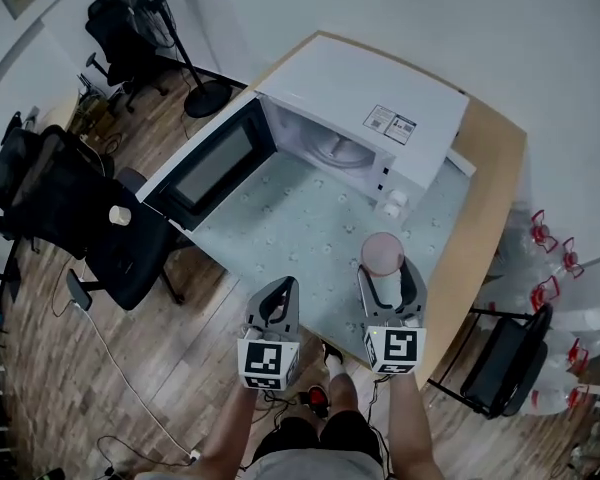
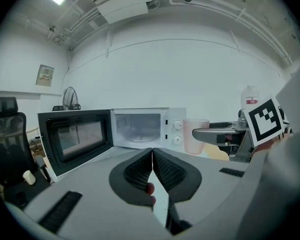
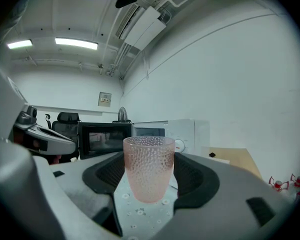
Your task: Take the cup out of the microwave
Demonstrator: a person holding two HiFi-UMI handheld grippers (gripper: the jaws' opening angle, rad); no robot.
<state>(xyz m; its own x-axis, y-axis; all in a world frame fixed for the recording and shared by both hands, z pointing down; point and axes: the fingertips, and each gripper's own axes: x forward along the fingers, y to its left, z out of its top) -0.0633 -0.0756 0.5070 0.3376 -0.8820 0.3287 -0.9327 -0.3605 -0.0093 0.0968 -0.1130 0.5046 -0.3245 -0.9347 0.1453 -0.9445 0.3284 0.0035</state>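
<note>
A white microwave (image 1: 365,108) stands at the back of the table, its door (image 1: 212,164) swung wide to the left and its cavity showing only the glass turntable. The pink dimpled cup (image 1: 382,253) is out in front of it, upright between my right gripper's (image 1: 389,274) jaws, which are shut on it. In the right gripper view the cup (image 3: 149,166) fills the gap between the pads over the flowered cloth. My left gripper (image 1: 281,290) hangs at the table's near edge, shut and empty. In the left gripper view, its jaws (image 2: 152,152) meet in front of the microwave (image 2: 142,129).
A flowered cloth (image 1: 300,218) covers the table. Left of the open door is a black office chair (image 1: 130,258) with a small paper cup (image 1: 120,215) on it. A floor fan (image 1: 170,28) stands behind; a black chair (image 1: 510,363) and water bottles (image 1: 555,258) are at the right.
</note>
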